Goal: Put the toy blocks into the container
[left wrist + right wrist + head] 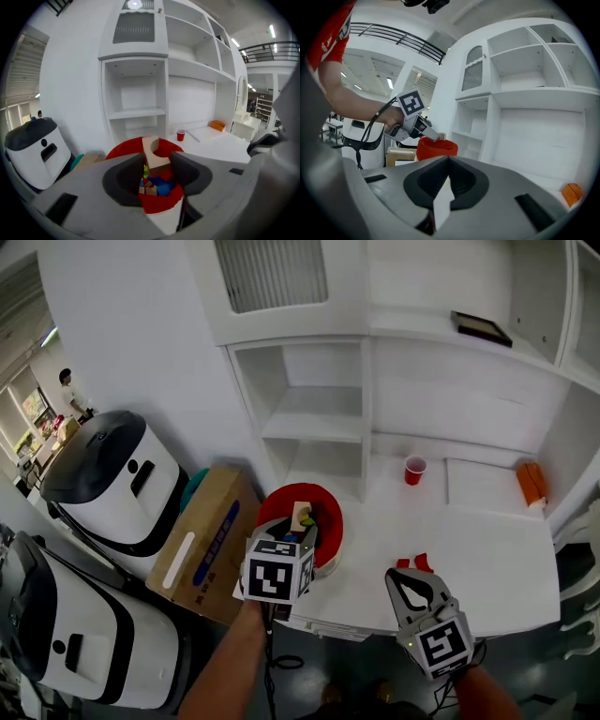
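My left gripper hangs over the red container, shut on a pale wooden arch block that stands upright between the jaws. Below it the container holds several coloured blocks, blue, green and wooden. Two small red blocks lie on the white table just beyond my right gripper. That gripper is shut with nothing between its jaws. In the right gripper view the left gripper shows above the red container.
A red cup and an orange object stand at the back of the table. White shelves rise behind the container. A cardboard box and two white-and-black appliances sit left of the table.
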`<state>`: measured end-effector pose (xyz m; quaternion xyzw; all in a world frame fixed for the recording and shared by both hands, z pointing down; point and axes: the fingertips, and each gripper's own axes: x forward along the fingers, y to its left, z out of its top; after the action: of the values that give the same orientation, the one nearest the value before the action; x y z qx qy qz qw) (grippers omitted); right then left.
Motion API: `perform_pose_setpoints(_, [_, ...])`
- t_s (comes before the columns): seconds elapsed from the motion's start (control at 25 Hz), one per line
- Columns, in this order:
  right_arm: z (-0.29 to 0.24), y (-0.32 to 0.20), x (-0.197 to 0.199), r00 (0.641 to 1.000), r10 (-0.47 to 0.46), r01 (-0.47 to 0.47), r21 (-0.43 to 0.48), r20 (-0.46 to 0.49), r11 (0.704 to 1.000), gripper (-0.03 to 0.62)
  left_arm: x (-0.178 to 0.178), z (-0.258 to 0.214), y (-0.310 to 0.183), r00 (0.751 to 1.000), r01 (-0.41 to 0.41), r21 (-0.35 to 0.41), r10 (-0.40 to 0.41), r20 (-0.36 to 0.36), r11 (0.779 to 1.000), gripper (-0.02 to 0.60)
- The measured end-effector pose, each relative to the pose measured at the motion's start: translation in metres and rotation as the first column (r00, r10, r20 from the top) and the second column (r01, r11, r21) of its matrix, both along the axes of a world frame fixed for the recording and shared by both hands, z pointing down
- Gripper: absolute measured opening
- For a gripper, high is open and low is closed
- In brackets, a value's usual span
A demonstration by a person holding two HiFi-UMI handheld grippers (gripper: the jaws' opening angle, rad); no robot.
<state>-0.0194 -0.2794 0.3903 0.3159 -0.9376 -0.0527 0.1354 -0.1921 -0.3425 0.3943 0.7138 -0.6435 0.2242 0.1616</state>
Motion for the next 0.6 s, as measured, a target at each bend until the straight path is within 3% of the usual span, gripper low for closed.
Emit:
perform_pose_setpoints(0.16, [-0.001,0.0,-0.009,1.0,-0.003,0.003,-0.003,0.0,1.0,0.014,-0.001,0.004,-0.003,0.999,-0.034,0.0,0.034,-0.011,0.999,0.276])
perform_pose_setpoints(0.28, [0.005,-0.008,-0.004,1.0,0.024,-0.024,0.016,0.014,1.0,0.014,0.011,-0.016,0.001,0.995,-0.057,0.147,0.069,-0.078,0.988,0.276])
perform_pose_setpoints(0.32, [0.006,-0.012,0.0,0.999,0.039,-0.039,0.023,0.021,0.999,0.014,0.019,-0.028,0.004,0.991,-0.072,0.231,0.096,-0.096,0.97,0.267])
perform_pose_setpoints(0.44, [0.007,-0.023,0.012,0.995,0.094,-0.094,0.002,0.036,0.996,0.014,0.054,-0.058,0.022,0.979,-0.128,0.462,0.187,-0.083,0.878,0.106])
perform_pose_setpoints(0.52, [0.006,-0.028,0.02,0.99,0.135,-0.135,-0.011,0.042,0.991,0.014,0.082,-0.059,0.032,0.968,-0.19,0.523,0.248,-0.044,0.831,0.04])
perform_pose_setpoints(0.6, [0.009,-0.035,0.031,0.982,0.183,-0.183,-0.019,0.033,0.983,0.016,0.108,-0.047,0.038,0.951,-0.255,0.525,0.31,-0.016,0.812,0.034])
